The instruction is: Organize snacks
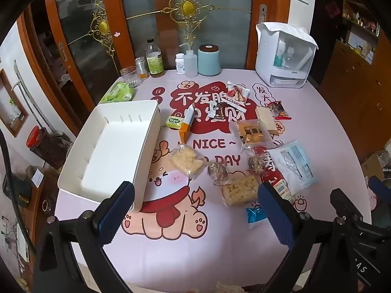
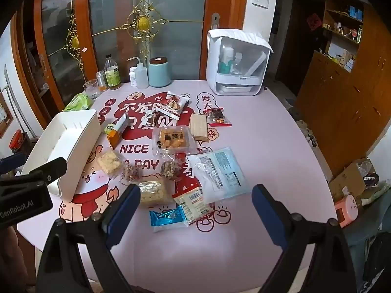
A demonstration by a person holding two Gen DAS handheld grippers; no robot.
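A: Nearest the lens, the left gripper (image 1: 195, 210) hangs above the near side of the pink tablecloth (image 1: 185, 251), its blue pads spread wide with nothing between them. The right gripper (image 2: 195, 210) is the same: released, holding nothing, above the cloth.

B: And the white bin (image 1: 114, 146)?

A: On the cloth's left side, its inside bare. The left gripper's left finger (image 1: 117, 210) overlaps the bin's near corner in the left wrist view; I cannot tell if they touch.

B: Where are the snacks?

A: All to the right of the bin, none inside it. Just beside its right wall lie a small green packet (image 1: 174, 121) and an orange-and-white stick pack (image 1: 187, 125). A clear bag of pale puffed pieces (image 1: 187, 162) sits near the bin's right wall, closer to us. Farther right are two round nut clusters in clear wrap (image 1: 217, 171), a second puffed-piece bag (image 1: 240, 190), a large white and light blue pouch (image 2: 217, 173), and a small blue wrapper (image 2: 166, 216), the snack farthest from the bin's back end.

B: Anything behind the bin?

A: A green pack (image 1: 118, 92) just behind it, then a glass (image 1: 130, 75), bottles and a teal canister (image 1: 209, 59) along the far edge. A white appliance (image 1: 284, 53) stands well to the right.
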